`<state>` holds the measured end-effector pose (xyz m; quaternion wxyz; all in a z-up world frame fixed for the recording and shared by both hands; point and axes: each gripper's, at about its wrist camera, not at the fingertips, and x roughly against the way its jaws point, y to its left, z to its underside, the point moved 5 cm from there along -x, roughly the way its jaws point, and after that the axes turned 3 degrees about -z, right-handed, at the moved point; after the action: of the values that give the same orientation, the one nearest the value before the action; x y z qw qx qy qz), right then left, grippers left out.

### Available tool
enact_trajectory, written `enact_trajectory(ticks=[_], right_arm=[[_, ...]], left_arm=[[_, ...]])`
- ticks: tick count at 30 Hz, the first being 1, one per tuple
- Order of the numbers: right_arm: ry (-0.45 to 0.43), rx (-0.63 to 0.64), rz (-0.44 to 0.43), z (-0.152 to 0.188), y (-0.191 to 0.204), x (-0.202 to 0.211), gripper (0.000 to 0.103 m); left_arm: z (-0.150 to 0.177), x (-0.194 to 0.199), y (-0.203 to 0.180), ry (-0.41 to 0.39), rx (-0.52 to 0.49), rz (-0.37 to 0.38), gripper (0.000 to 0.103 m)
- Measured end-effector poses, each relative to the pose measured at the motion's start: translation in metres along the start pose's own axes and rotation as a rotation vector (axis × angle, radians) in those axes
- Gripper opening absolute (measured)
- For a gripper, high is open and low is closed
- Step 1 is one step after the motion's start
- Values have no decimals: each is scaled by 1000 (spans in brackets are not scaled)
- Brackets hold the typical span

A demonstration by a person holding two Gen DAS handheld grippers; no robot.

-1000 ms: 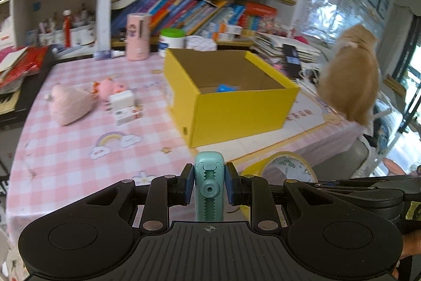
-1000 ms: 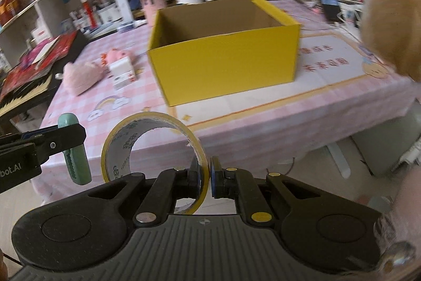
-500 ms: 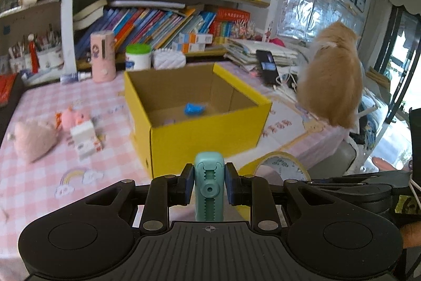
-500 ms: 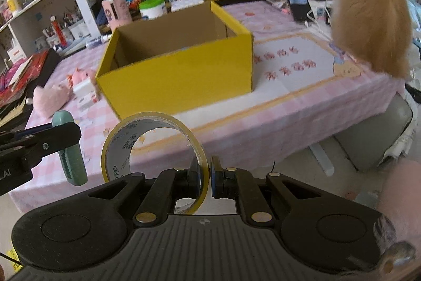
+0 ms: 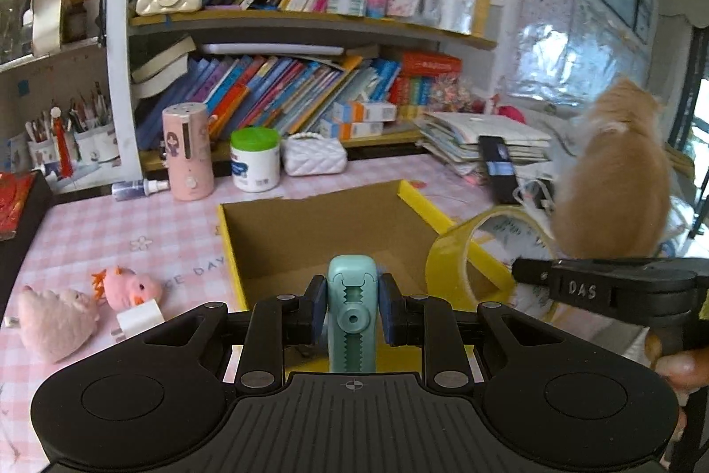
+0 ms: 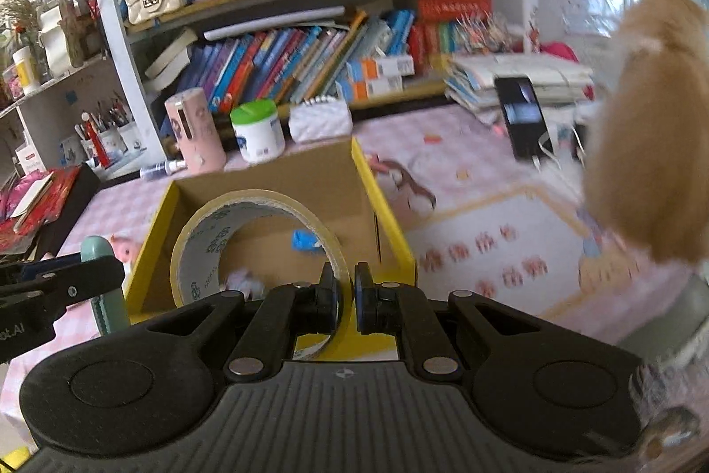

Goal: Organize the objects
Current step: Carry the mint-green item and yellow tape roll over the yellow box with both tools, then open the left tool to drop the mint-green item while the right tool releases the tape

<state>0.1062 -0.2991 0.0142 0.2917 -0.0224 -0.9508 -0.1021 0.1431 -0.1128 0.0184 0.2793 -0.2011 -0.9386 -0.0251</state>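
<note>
An open yellow cardboard box [image 5: 230, 251] [image 6: 381, 207] stands on the pink checked table; a small blue object [image 6: 305, 240] lies inside. My left gripper [image 5: 352, 306] is shut on a teal utility knife [image 5: 353, 295], held over the box's near edge; the knife also shows in the right wrist view [image 6: 104, 295]. My right gripper [image 6: 347, 295] is shut on the rim of a roll of yellowish tape [image 6: 248, 233], held over the box's open top. The tape roll also shows in the left wrist view [image 5: 447, 260].
Two pink plush toys [image 5: 57, 318] [image 5: 128, 284] and a white charger [image 5: 137, 318] lie left of the box. A pink cylinder [image 5: 186, 151], a green-lidded jar [image 5: 256, 158] and a white purse [image 5: 314, 158] stand behind it. An orange cat [image 5: 611, 171] sits at right beside a phone [image 6: 523, 118].
Both grippers have moved forward and up from below the table edge to over the box, carrying the knife and the tape roll. The cat has stayed at the right.
</note>
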Motion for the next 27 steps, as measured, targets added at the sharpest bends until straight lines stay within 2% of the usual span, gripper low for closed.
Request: enact_trajectory(ticks=[5, 11, 16, 20, 27], right_arm=[[10, 53, -27, -22, -6, -35, 8], [82, 229, -57, -28, 4, -84, 8], [98, 395, -67, -29, 14, -114, 9], [163, 497, -89, -22, 18, -141, 9], [249, 532, -140, -10, 19, -163, 9]], left_arm=[[-3, -27, 1, 34, -5, -63, 23], [1, -58, 1, 105, -44, -133, 23], [7, -79, -7, 152, -85, -145, 23], [17, -96, -10, 212, -100, -172, 23], [22, -104, -11, 238, -99, -177, 23]])
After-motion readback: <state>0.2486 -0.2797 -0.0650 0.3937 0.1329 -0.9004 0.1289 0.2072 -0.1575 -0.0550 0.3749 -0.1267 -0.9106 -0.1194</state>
